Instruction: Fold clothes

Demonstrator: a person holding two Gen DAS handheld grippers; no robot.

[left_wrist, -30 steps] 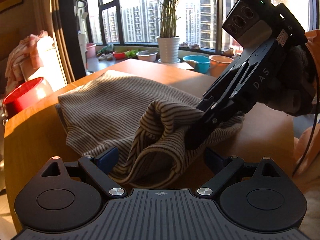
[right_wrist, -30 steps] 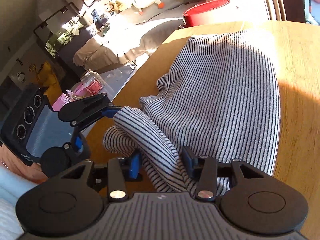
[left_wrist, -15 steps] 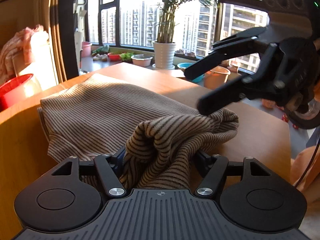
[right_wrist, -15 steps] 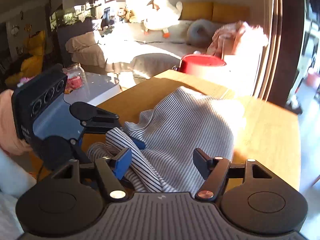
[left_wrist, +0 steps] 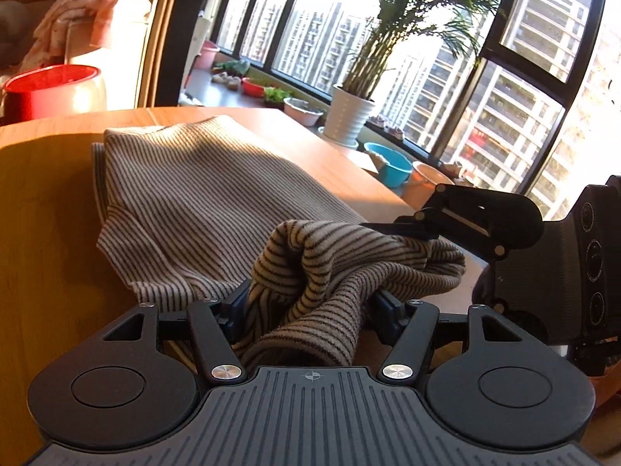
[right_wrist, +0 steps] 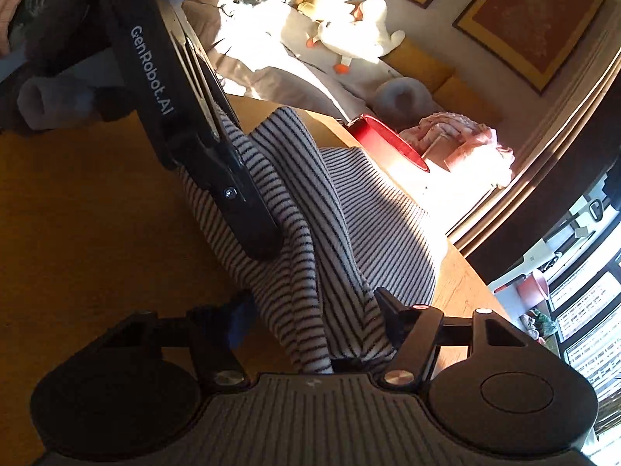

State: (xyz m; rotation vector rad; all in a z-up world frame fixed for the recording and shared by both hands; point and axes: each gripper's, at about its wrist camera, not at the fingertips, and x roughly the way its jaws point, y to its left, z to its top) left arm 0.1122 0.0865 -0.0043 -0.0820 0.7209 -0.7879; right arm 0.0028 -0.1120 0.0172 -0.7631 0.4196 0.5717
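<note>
Striped sweater (left_wrist: 202, 198) lies folded on wooden surface (left_wrist: 46, 209); near edge bunched and lifted. Left tongs (left_wrist: 306, 306) pinch the bunched fabric; right tongs (right_wrist: 314, 322) likewise closed on a raised fold, w/ cloth between fingers. Red bucket (left_wrist: 50, 91) beyond surface, potted plant (left_wrist: 351, 116) by window.

Striped knit sweater (left_wrist: 202, 194), body flat on wooden table (left_wrist: 46, 209), near end bunched and lifted
</note>
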